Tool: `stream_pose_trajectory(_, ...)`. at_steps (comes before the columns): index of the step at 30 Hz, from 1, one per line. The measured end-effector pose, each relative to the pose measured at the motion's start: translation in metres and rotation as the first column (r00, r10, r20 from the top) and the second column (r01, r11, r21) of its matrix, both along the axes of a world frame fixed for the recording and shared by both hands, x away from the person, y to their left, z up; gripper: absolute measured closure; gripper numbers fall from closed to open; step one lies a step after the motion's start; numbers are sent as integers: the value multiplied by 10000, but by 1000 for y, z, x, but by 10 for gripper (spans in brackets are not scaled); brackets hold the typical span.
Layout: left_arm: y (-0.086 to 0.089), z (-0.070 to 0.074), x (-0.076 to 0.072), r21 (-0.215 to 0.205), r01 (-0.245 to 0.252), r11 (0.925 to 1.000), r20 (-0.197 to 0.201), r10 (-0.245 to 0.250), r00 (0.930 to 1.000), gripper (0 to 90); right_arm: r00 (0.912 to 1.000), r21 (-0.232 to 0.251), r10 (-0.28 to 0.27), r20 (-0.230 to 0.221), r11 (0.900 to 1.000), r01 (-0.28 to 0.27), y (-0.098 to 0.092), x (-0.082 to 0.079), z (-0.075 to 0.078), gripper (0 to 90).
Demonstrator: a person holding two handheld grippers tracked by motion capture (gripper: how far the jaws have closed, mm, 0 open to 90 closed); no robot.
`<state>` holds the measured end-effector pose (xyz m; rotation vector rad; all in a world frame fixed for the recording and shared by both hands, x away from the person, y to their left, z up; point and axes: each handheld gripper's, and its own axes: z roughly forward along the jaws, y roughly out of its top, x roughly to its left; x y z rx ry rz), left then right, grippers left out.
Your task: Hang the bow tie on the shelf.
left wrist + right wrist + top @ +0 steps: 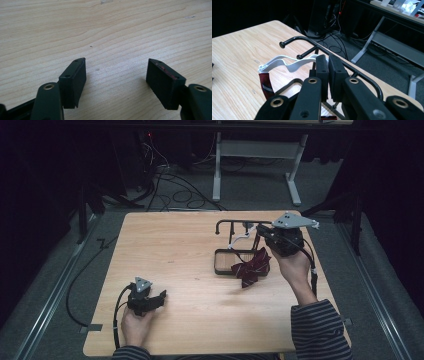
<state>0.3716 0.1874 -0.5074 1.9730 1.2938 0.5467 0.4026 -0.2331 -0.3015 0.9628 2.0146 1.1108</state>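
A dark red bow tie (251,266) hangs over the base of a black wire stand (235,222) right of the table's middle. Its white strap (240,238) runs up to my right gripper (261,231), held just under the stand's top bar. In the right gripper view the jaws (327,58) are pressed together on the end of the white strap (287,63), beside the stand's hooked bar (297,38), and a piece of the red bow tie (265,86) dangles below. My left gripper (159,297) rests near the front left, its jaws (116,61) wide apart over bare wood.
The wooden table (170,250) carries the stand's rectangular base frame (222,261). Beyond the far edge are cables on the floor (175,190) and a white desk frame (255,150). Dark curtains surround the area.
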Motion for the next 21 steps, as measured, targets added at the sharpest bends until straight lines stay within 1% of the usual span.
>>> stream_pose_trajectory(16,0,0,0,14,18,10000,-15,-18,10000,331,9999,-126,-53,104,9999,55,7,11,8,892)
stream_pose_trajectory(21,0,0,0,-8,7,10000,-7,-7,10000,331,9998,-163,-152,103,9997,153,9,16,9,892)
